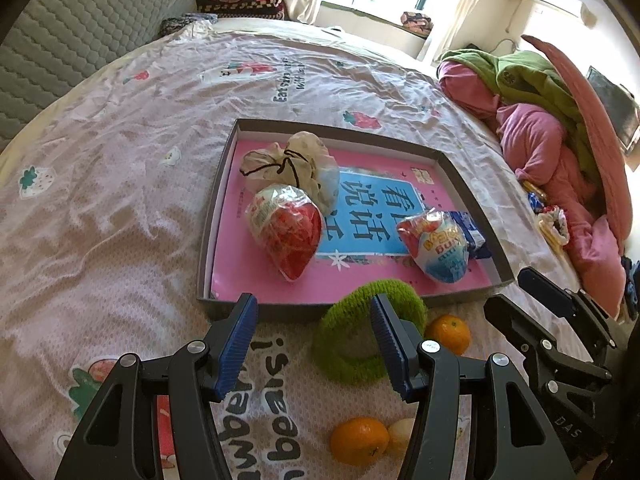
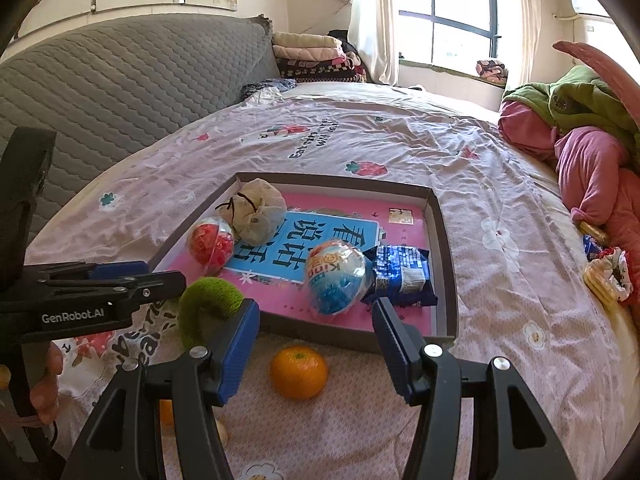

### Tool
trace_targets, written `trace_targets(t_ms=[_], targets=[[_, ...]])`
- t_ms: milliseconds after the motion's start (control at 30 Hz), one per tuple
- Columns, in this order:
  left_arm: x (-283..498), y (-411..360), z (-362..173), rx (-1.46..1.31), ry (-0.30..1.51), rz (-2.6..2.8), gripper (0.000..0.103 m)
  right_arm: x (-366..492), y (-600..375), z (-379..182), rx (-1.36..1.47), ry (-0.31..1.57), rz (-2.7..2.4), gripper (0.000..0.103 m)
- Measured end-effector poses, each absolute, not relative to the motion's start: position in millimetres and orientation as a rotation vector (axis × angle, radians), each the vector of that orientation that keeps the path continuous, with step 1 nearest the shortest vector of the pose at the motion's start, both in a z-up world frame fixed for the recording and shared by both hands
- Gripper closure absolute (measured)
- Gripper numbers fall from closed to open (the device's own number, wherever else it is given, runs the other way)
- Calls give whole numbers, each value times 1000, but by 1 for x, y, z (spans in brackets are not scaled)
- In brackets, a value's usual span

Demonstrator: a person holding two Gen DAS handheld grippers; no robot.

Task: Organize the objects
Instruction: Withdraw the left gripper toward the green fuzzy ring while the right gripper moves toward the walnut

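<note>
- Where the bed (image 1: 120,184) fills both views, we note a pale pink sheet with strawberry prints, a grey quilted headboard (image 2: 120,92) behind it, and a heap of pink and green bedding (image 1: 552,128) at the right edge.
- A shallow cardboard tray (image 1: 224,184) lies flat on the sheet, its floor covered by a pink and blue printed card (image 2: 404,236).
- In the tray's far left corner we see a beige drawstring pouch (image 1: 288,164); a red egg-shaped sweet (image 1: 288,232) in clear wrap lies against it on the near side.
- A blue and white egg-shaped sweet (image 2: 336,280) lies toward the tray's near right, touching a dark blue snack packet (image 2: 400,276) on its right.
- Outside the tray, just beside its near rim, a fuzzy green ring (image 1: 352,344) rests on the sheet.
- Right of the ring we see one orange (image 2: 298,372) alone on the sheet, near the tray's front rim.
- A second orange (image 1: 358,440) lies nearer to us, touching a small pale yellowish fruit (image 1: 402,436).
- Our left gripper (image 1: 314,344) hangs over the ring's left side, jaws moderately apart and holding nothing; the right finger overlaps the ring in view, though we cannot tell whether it touches.
- Our right gripper (image 2: 316,350) hangs over the lone orange, jaws moderately apart, holding nothing, pads clear of the fruit.
</note>
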State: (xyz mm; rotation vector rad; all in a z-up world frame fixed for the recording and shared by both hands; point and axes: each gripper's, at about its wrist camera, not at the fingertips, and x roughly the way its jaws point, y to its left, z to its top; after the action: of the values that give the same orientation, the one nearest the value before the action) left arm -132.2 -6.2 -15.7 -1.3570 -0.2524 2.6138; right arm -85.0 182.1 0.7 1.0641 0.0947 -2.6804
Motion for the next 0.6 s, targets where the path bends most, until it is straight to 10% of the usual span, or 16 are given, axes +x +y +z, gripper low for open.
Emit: trace_targets(t_ms=[600], targets=[[-118,-1,-16,-1359,-234,2606,43,-61,180,0,1067,73,-2650,45]])
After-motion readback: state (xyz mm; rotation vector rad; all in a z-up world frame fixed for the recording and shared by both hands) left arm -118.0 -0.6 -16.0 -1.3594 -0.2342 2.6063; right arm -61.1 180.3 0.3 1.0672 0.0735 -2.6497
